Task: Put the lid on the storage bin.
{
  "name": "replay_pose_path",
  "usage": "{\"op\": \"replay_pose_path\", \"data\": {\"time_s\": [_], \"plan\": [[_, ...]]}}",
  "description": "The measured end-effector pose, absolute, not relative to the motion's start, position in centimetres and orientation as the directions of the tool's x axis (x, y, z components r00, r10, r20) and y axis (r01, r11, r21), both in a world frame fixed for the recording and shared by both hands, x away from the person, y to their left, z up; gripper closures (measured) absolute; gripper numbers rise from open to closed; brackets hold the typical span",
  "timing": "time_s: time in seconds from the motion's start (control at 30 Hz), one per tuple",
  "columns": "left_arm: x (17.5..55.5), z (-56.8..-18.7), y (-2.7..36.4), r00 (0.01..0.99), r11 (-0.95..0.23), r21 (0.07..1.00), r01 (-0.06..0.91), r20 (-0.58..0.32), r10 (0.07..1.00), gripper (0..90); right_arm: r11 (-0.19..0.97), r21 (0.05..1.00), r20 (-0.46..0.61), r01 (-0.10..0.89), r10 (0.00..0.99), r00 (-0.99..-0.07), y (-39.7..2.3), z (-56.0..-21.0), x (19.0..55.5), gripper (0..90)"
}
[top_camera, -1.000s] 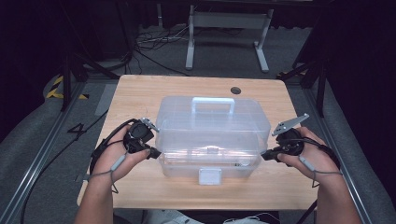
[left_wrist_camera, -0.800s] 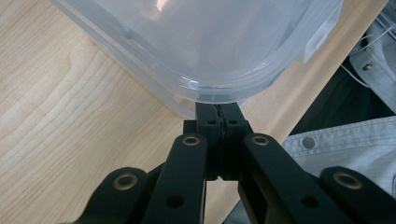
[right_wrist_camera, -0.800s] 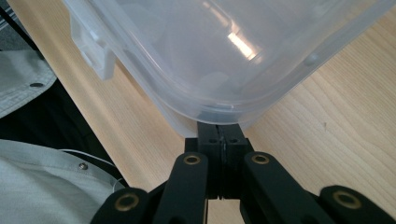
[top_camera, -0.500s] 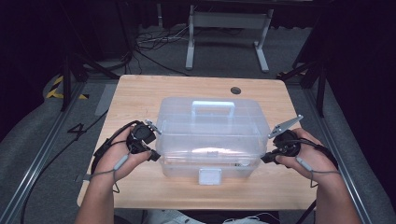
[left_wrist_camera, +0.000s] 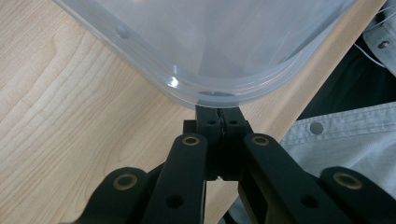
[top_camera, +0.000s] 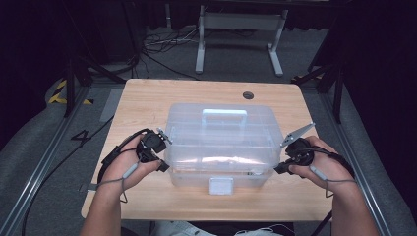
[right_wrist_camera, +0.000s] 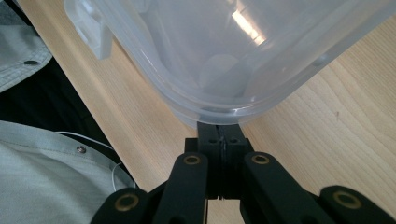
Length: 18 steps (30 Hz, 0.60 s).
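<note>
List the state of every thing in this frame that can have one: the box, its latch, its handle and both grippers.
Clear plastic box: lid on, upright on the wooden table.
Front latch: down against the box front.
Lid handle: folded flat.
Left gripper: jaws shut, tips at the box's left end.
Right gripper: jaws shut, tips at the box's right end.
</note>
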State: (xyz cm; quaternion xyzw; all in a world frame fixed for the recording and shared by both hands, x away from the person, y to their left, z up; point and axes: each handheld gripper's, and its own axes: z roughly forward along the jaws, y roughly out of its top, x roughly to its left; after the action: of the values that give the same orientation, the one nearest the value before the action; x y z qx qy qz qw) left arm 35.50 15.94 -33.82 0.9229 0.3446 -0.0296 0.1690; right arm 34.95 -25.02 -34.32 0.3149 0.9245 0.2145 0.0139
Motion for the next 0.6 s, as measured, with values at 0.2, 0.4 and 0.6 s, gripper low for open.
{"op": "replay_pose_path", "data": {"time_s": [0.2,0.4,0.6], "plan": [[35.54,-34.04,15.82,0.761,-0.71,0.281,0.646,-0.169,0.626,90.0,0.715,0.393,0.113,0.578,0.587,-0.802,-24.96,-34.48,34.99,90.0],[35.6,-34.29,15.76,0.761,-0.713,0.269,0.648,-0.174,0.625,90.0,0.72,0.38,0.115,0.581,0.586,-0.802,-24.87,-34.7,35.05,90.0],[35.62,-34.48,15.75,0.758,-0.716,0.253,0.651,-0.173,0.628,90.0,0.729,0.363,0.111,0.58,0.584,-0.804,-24.8,-34.91,35.13,90.0]]}}
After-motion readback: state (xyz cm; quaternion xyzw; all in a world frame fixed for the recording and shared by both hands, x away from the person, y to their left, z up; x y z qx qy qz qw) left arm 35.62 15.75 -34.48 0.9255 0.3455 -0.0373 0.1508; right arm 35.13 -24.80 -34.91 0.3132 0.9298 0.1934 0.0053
